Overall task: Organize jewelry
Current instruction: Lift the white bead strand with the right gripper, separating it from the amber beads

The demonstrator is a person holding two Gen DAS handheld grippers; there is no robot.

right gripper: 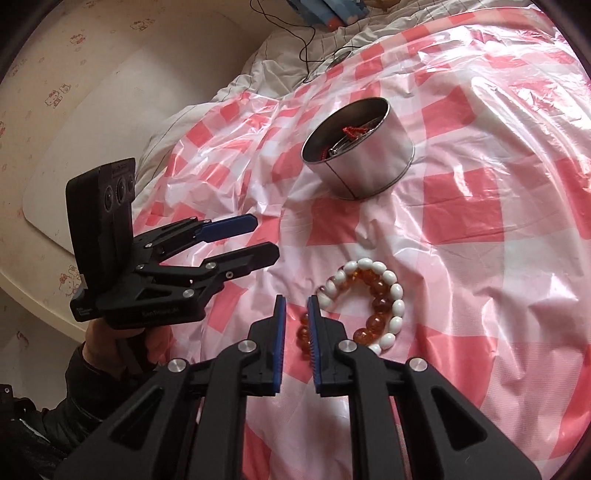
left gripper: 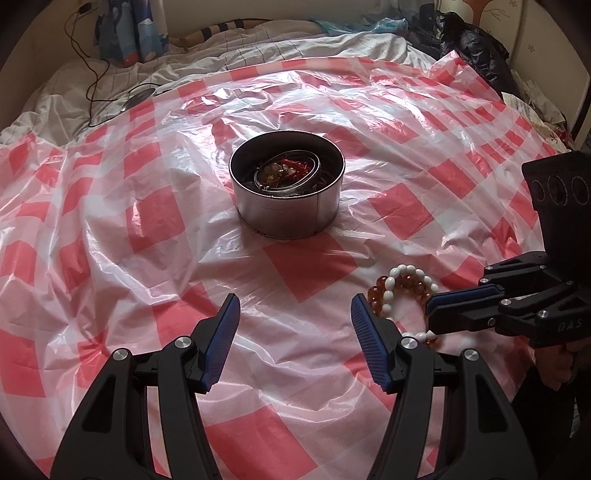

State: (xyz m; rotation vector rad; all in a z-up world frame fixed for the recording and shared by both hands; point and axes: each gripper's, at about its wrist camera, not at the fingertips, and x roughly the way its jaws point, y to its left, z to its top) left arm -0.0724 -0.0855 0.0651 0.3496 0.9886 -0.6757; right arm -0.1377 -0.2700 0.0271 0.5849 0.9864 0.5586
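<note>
A round metal tin [left gripper: 287, 192] stands on the red-and-white checked plastic sheet [left gripper: 147, 221] and holds bangles, beads and red cord; it also shows in the right wrist view [right gripper: 364, 155]. Two bead bracelets, one white [right gripper: 391, 291] and one amber [right gripper: 376, 302], lie together on the sheet, seen in the left wrist view too [left gripper: 402, 284]. My left gripper [left gripper: 295, 317] is open and empty, left of the bracelets. My right gripper [right gripper: 295, 314] is narrowly open, nothing between its pads, its right finger [right gripper: 314, 325] next to the amber beads.
The sheet covers a bed with a white quilt [left gripper: 92, 85]. A black cable [left gripper: 92, 74] and blue patterned fabric [left gripper: 129, 33] lie at the far left. Dark clothing [left gripper: 472, 44] is piled at the far right. A cream wall panel [right gripper: 92, 129] borders the bed.
</note>
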